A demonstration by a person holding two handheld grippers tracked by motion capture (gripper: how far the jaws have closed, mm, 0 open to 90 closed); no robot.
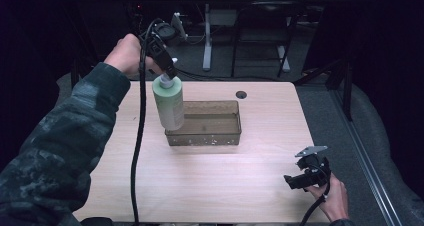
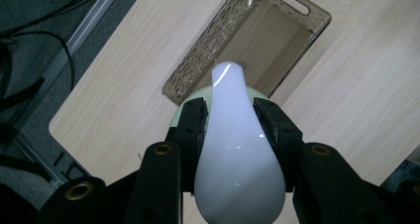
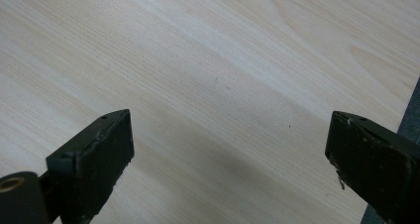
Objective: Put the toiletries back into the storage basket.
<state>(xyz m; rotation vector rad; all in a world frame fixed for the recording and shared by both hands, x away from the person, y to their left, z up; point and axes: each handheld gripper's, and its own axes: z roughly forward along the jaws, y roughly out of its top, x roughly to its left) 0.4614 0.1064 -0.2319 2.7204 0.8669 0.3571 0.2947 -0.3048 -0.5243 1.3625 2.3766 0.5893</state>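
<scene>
Pale green, the bottle [image 1: 168, 106] hangs by its white cap from the left gripper [image 1: 169, 67], whose fingers [image 2: 192, 122] clench that cap, its base over the brown bin's [image 1: 227, 135] left end. Farther right, the right gripper [image 1: 295, 181] rests at the surface's [image 1: 210, 181] corner, fingers [image 3: 96, 157] spread, holding nothing.

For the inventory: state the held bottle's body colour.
Pale green bottle with a white cap, clearest in the high view.

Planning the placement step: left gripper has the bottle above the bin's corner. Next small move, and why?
Probably shift the bottle right, over the bin's middle, then lower. The left gripper is shut on its white cap, and the bottle hangs over the bin's left end, close to the wall.
</scene>
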